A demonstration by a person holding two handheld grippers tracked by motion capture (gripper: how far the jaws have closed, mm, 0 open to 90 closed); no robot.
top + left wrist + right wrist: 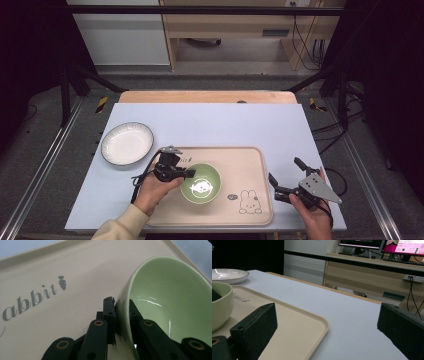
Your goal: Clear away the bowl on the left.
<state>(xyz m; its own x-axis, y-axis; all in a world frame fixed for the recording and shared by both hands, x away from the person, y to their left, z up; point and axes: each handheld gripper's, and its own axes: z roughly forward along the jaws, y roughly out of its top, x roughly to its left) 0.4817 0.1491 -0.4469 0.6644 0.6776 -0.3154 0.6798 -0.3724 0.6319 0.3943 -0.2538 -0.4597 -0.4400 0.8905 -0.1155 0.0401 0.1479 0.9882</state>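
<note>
A: Where is the green bowl (200,183) in relation to the left gripper (191,173)?

B: Its rim sits right between the jaws. In the left gripper view, one black jaw lies against the bowl's outer wall and the other reaches inside, with the wall (125,312) pinched between them. The left gripper is clamped on the rim.

A: Which side of the bowl does it hold?

B: In the high view, the side nearest the person's left hand (154,192). The rest of the bowl spreads away from the jaw tips, toward the middle of the beige tray (250,155). The bowl stands on that tray, and the printed word with a small carrot (62,282) lies on the tray floor just beyond the outer jaw.

A: And the right gripper (284,176)?

B: Its jaws stand wide apart with nothing between them. It hovers just off the tray's right edge, over the pale blue table top (210,122), and the bowl lies well apart from it. In the right gripper view, the bowl (220,306) shows at the far left, beyond the nearer jaw, and the tray's corner (322,326) lies between the two jaws.

A: Anything else near them?

B: A white plate (127,143) rests on the table beyond the left gripper, off the tray.
</note>
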